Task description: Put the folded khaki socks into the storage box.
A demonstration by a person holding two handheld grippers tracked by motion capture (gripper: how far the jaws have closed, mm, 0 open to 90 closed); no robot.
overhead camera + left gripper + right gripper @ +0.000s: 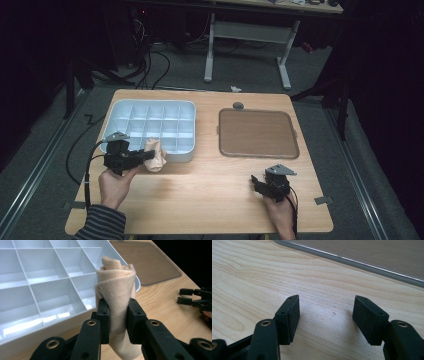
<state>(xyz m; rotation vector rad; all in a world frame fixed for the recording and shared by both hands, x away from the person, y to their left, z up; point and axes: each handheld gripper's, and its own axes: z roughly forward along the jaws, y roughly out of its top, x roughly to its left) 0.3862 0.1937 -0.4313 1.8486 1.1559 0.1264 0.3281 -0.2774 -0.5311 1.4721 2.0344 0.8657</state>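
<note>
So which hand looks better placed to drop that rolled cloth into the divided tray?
Probably the left. The left gripper already clamps the rolled cloth right beside the tray, while the right gripper sits open over bare table, farther away.

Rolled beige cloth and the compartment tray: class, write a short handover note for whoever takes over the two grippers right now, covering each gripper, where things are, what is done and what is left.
Left gripper: shut on the rolled beige cloth, held upright just in front of the near right corner of the white compartment tray.
Right gripper: open, nothing between its jaws, low over the bare wooden table, near the brown lid, which lies flat to the right of the tray.
Done: cloth rolled and picked up.
Left: probably set the cloth into a compartment; all that can be seen look empty. The lid may go on afterwards.
</note>
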